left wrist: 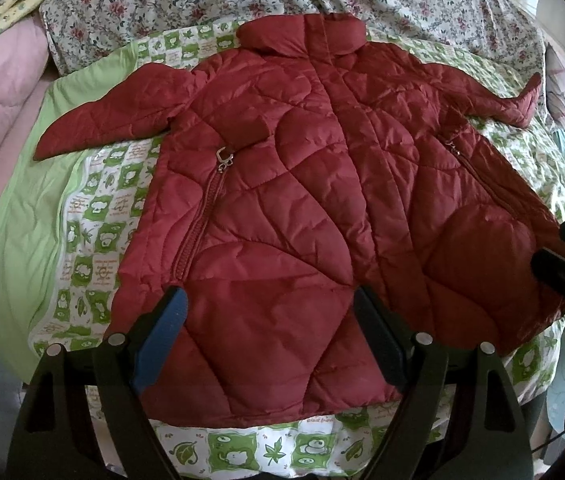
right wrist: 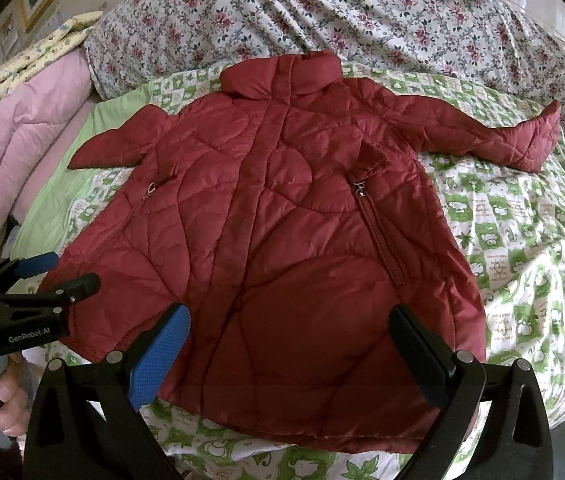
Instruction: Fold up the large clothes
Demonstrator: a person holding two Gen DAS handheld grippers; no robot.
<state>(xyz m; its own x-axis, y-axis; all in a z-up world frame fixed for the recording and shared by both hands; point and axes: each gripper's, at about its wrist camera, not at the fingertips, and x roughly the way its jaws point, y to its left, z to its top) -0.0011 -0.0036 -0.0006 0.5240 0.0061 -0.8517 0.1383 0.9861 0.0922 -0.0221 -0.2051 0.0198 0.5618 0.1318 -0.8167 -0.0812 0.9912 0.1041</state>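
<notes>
"GenRobot.AI" lettering on left gripper [right wrist: 54,276], red jacket [right wrist: 282,248] flat, both grippers' fingers wide apart, empty

the words "genrobot.ai" stand in white on the black left gripper [right wrist: 48,270]. the tiny words on the green blanket [right wrist: 522,240] are too small to read.

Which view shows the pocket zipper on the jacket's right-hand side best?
The right wrist view: that pocket zipper runs full length near centre, pull visible. In the left wrist view it sits near the edge, small and partly lost in folds.
</notes>
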